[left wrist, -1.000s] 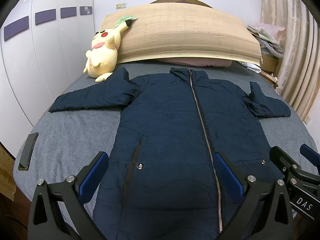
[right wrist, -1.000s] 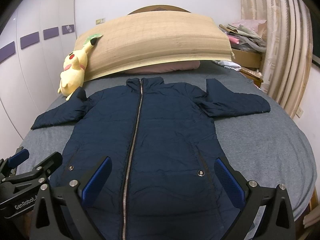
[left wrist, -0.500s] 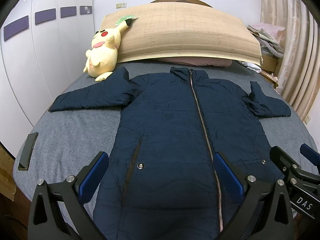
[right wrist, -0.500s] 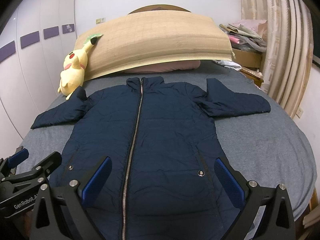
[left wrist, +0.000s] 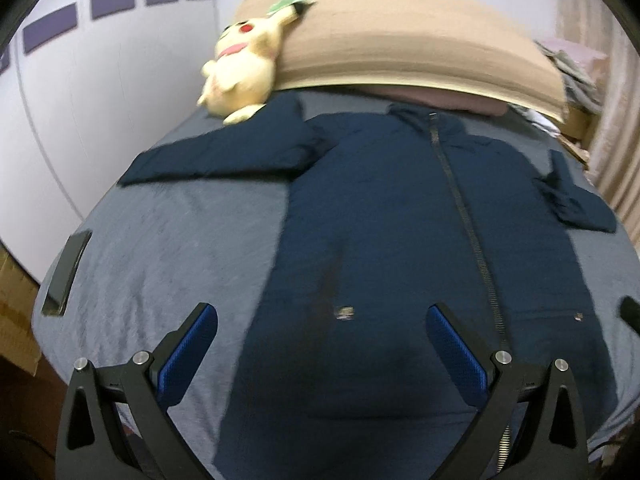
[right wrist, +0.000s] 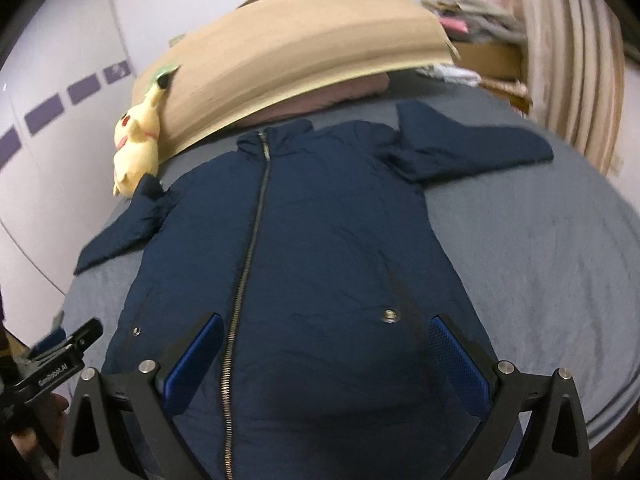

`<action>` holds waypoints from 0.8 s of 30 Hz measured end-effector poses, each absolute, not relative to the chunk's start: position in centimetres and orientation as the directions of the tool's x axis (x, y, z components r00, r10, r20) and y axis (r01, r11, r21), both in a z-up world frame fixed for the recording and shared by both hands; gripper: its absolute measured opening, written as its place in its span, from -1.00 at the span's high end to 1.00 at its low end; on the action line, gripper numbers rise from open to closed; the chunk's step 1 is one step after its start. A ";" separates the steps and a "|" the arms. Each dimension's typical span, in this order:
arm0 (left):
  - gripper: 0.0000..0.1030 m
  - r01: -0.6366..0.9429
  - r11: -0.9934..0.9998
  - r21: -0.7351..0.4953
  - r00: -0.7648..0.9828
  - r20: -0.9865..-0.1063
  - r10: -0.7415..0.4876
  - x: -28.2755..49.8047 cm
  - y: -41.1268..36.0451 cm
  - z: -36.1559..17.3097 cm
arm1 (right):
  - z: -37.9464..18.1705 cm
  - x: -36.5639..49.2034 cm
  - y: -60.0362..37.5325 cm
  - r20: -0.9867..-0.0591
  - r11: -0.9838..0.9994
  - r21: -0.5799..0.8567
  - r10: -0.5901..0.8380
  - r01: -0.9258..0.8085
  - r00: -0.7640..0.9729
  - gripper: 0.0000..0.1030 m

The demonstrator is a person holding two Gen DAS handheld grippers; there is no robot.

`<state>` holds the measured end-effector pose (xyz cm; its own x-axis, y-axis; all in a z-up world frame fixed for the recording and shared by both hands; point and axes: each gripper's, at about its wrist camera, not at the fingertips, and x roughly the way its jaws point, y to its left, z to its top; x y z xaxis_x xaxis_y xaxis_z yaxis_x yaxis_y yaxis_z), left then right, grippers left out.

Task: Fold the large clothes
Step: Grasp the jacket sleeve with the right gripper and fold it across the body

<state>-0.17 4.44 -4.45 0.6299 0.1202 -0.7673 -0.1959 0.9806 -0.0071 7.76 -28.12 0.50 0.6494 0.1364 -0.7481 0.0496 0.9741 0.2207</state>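
Observation:
A large navy padded jacket (left wrist: 392, 216) (right wrist: 320, 240) lies flat, zipped up, front side up on a grey bed, collar toward the headboard, both sleeves spread sideways. My left gripper (left wrist: 320, 352) hovers open above the hem's left half, its blue pads wide apart with nothing between them. My right gripper (right wrist: 326, 356) hovers open above the hem's right half, straddling the area between the zipper (right wrist: 248, 256) and the right pocket snap (right wrist: 389, 315). The left gripper's body (right wrist: 52, 364) shows at the lower left of the right wrist view.
A yellow plush toy (left wrist: 240, 64) leans on a tan rolled mat (left wrist: 416, 44) at the headboard. A dark flat phone-like object (left wrist: 66, 270) lies near the bed's left edge. Curtains (right wrist: 576, 52) and piled clothes (right wrist: 472, 16) stand to the right; white wardrobe to the left.
Both grippers have moved forward and tilted, so the jacket looks closer and both views are motion-blurred. The left view swung left, the right view swung right. The jaws stay open.

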 end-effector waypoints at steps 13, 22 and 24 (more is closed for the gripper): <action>-1.00 -0.396 0.916 0.056 0.533 -0.798 0.280 1.3 14.0 -7.7 | -4.8 12.8 -46.9 -0.736 0.759 0.561 0.275 0.330 0.619 -1.00; -1.00 -0.376 0.924 0.072 0.568 -0.770 0.291 3.1 13.8 -7.7 | -6.4 19.9 -57.1 -0.660 0.570 0.700 0.286 0.430 0.695 -0.72; -1.00 -0.336 0.939 0.066 0.590 -0.763 0.265 3.9 12.2 -7.4 | -6.8 21.5 -58.9 -0.658 0.536 0.709 0.267 0.459 0.704 -0.56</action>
<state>3.85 12.17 -7.40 0.5895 0.2651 -0.7630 -0.3364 0.9394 0.0664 21.46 -58.89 -6.78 0.7040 0.2673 -0.6580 0.4592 0.5355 0.7088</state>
